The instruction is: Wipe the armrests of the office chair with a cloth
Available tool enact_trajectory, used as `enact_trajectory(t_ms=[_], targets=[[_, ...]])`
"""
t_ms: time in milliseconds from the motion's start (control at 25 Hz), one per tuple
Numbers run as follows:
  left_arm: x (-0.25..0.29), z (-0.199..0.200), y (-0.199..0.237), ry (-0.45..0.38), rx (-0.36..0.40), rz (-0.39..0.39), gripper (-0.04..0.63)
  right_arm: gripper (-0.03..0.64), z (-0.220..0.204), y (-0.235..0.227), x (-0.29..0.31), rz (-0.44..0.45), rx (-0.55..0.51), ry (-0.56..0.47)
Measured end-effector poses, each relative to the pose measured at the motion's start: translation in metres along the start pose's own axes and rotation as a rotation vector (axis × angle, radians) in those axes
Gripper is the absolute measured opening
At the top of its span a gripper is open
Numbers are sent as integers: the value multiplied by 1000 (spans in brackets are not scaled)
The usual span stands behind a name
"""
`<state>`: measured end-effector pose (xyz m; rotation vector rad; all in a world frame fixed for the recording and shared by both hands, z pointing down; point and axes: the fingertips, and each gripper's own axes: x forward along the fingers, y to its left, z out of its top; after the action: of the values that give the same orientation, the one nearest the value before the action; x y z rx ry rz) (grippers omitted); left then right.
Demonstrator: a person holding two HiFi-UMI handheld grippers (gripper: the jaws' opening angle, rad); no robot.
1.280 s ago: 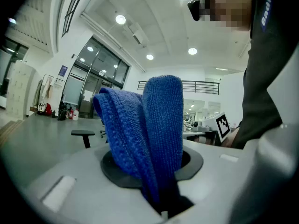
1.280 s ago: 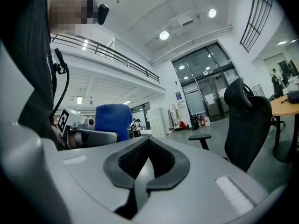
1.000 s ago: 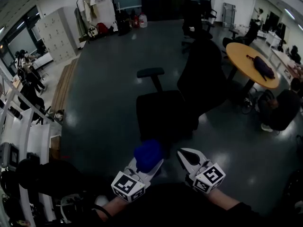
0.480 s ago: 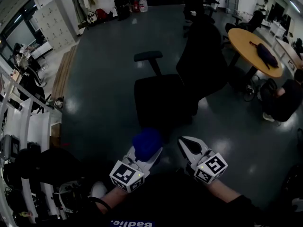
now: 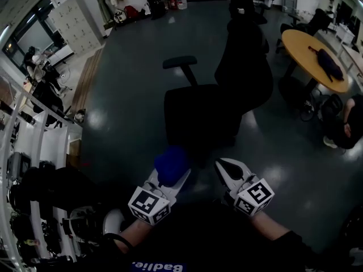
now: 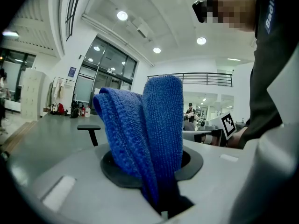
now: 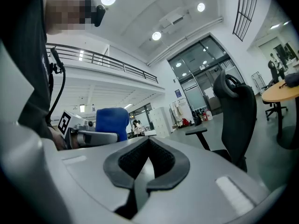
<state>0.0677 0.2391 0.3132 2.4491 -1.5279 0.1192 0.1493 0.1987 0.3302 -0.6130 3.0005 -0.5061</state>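
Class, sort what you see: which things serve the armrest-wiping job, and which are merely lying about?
For the job: blue cloth, left hand-held gripper holding it, office chair, its armrest.
Lying about: round table, dark bag on it, lockers.

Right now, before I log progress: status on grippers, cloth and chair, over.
Left gripper shut on blue cloth. Right gripper shut, empty. Office chair ahead, armrest untouched, both grippers apart from it. Only floor between, nothing in the way.

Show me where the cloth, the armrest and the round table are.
cloth (image 6: 159, 125): left gripper view, middle of the folded part.
armrest (image 5: 179, 62): head view, top of its pad.
round table (image 5: 298, 47): head view, bare part of its top.
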Motion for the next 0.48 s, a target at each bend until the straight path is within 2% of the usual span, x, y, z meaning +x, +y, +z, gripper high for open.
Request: enact_trajectory(t_ms=[240, 480], targets=[[13, -2, -2, 3, 11, 85, 141, 3, -2, -26, -17, 18, 26, 8], [20, -7, 16, 17, 12, 140, 141, 3, -10, -44, -15, 19, 50, 27]])
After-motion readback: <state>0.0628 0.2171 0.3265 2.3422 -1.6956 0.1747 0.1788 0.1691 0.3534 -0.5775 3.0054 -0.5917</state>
